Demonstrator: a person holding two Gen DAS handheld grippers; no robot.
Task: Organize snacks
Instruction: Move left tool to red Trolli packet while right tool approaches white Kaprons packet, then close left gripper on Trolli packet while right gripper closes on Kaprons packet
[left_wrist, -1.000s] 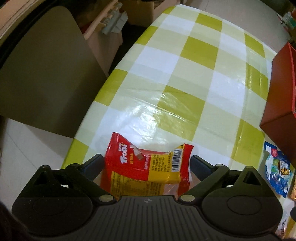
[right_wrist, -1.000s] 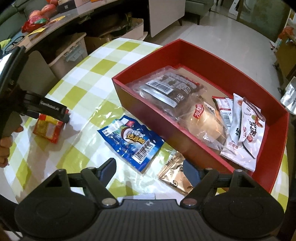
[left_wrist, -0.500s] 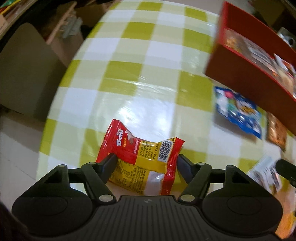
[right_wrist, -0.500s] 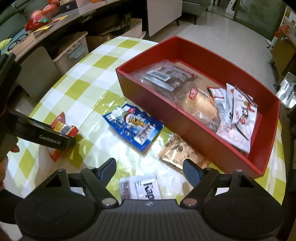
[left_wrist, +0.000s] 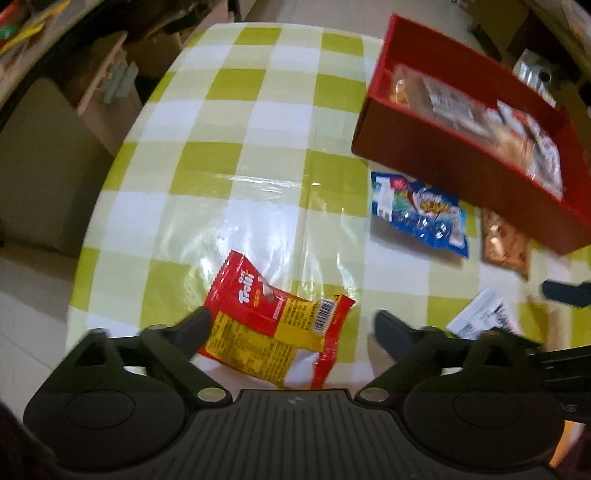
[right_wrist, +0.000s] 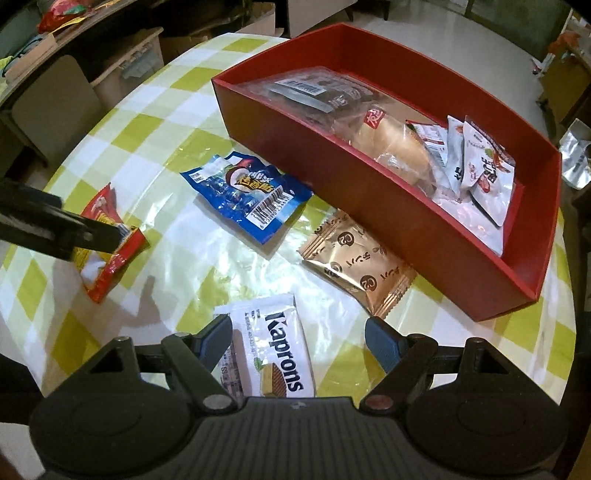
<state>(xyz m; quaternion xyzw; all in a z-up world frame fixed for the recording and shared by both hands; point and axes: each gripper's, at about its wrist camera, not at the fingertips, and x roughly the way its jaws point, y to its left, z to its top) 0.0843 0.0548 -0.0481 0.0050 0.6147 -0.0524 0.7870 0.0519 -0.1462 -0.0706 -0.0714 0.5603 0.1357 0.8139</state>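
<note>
A red and yellow Trolli packet (left_wrist: 280, 325) lies on the checked table between the fingers of my open left gripper (left_wrist: 291, 325); it also shows in the right wrist view (right_wrist: 107, 243). My right gripper (right_wrist: 297, 339) is open over a white Kaprons packet (right_wrist: 273, 354). A red box (right_wrist: 406, 206) at the back right holds several snack packets. A blue packet (right_wrist: 247, 195) and a copper-coloured packet (right_wrist: 358, 258) lie in front of the box.
The table's left edge (left_wrist: 92, 229) is close to the Trolli packet. A grey chair (left_wrist: 40, 170) and shelves (left_wrist: 107, 85) stand beyond that edge. The right gripper's fingertip (left_wrist: 565, 291) shows at the right of the left wrist view.
My left gripper's jaws have widened around the Trolli packet and the view has pulled back. My right gripper has drawn back over the Kaprons packet.
</note>
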